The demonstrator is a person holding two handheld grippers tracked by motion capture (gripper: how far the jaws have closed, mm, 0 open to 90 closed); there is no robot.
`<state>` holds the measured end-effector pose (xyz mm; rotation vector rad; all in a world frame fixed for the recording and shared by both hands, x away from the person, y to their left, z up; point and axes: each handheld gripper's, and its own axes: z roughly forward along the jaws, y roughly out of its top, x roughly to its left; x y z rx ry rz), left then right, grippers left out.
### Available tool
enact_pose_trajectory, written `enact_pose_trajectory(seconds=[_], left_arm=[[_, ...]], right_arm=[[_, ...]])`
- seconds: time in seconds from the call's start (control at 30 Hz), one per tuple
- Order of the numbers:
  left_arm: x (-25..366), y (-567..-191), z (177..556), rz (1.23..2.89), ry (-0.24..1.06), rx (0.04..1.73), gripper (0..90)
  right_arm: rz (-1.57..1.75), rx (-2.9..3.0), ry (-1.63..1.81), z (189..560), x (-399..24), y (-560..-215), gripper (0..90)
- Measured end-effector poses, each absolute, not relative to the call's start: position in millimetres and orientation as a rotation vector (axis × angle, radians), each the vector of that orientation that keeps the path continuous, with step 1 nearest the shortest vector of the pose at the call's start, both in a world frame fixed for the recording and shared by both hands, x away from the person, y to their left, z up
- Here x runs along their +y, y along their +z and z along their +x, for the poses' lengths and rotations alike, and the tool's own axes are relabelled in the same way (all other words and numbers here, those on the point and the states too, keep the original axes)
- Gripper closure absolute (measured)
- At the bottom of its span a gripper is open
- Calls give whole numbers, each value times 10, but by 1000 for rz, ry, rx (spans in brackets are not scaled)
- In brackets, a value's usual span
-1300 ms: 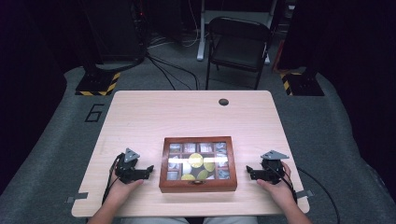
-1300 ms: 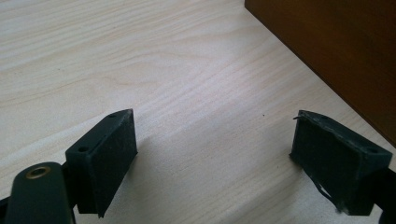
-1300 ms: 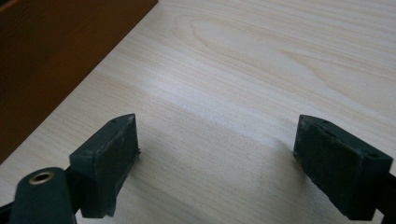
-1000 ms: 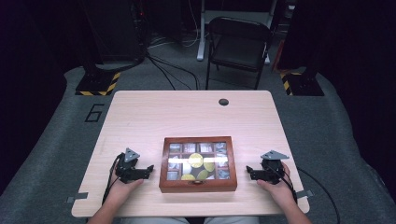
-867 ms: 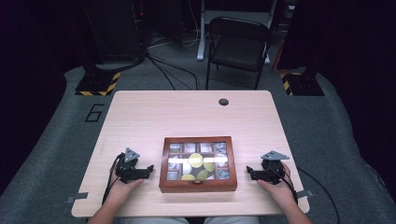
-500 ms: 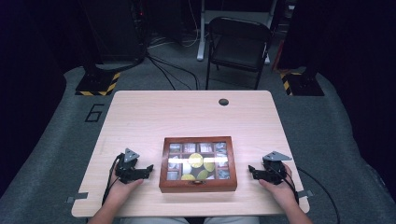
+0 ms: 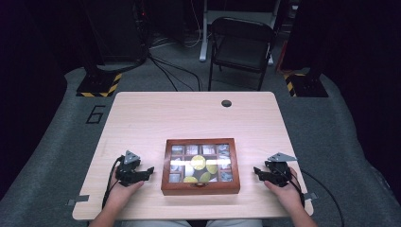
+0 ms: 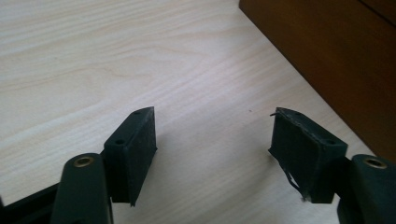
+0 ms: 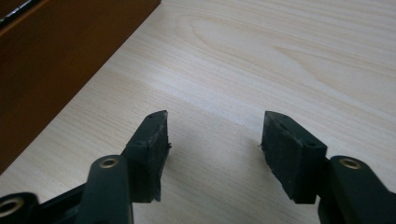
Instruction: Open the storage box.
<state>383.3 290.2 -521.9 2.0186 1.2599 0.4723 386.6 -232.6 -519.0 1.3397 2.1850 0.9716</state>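
Note:
A brown wooden box (image 7: 200, 166) with a glass-paned lid lies near the table's front edge; through the panes I see yellow round pieces and small packets. My left gripper (image 7: 147, 171) rests on the table just left of the box, apart from it. Its jaws have just been closing and stand open with nothing between them (image 8: 212, 149). The box's side wall (image 8: 336, 56) shows at the upper right there. My right gripper (image 7: 258, 172) rests right of the box, its jaws also just closing, open on bare table (image 9: 215, 147). The box wall (image 9: 60, 51) shows at the upper left.
The light wooden table (image 7: 189, 113) has a dark round grommet (image 7: 226, 103) at the back. A black folding chair (image 7: 241, 45) stands behind the table. Cables trail from both grippers off the front edge.
Both grippers' jaws have narrowed slightly. The hands and the box have stayed in place.

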Motion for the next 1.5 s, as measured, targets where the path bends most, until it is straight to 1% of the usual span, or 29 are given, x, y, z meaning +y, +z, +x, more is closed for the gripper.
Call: enact_pose_trajectory(seconds=[0.07, 0.1, 0.23, 0.4, 0.6, 0.77, 0.9, 1.03, 1.23, 1.5], left_arm=[[2895, -5207, 3828, 2028, 462, 1254, 326], [2860, -5154, 3791, 2000, 439, 1267, 331], [2843, -5083, 3749, 1991, 445, 1265, 348], [2861, -4984, 3683, 1961, 415, 1267, 351], [2894, -4867, 3622, 1943, 376, 1284, 386], [2872, -4758, 3523, 1947, 376, 1244, 386], [2826, -4709, 3441, 1965, 372, 1211, 392], [2790, -4654, 3357, 1966, 378, 1182, 412], [2736, -4595, 3245, 1976, 395, 1143, 412], [2646, -4548, 3106, 1962, 367, 1109, 426]], right_arm=[[1325, 2194, 965, 3859, -2324, -5173, 442], [1314, 2194, 967, 3843, -2305, -5152, 452], [1309, 2202, 965, 3818, -2267, -5109, 459], [1306, 2213, 991, 3733, -2219, -4998, 462], [1296, 2245, 1025, 3649, -2159, -4863, 448], [1265, 2245, 1047, 3558, -2095, -4727, 432], [1250, 2250, 1071, 3468, -2060, -4656, 455], [1234, 2252, 1069, 3381, -2023, -4632, 460], [1200, 2280, 1112, 3257, -1928, -4608, 483], [1151, 2308, 1146, 3156, -1852, -4560, 500]])
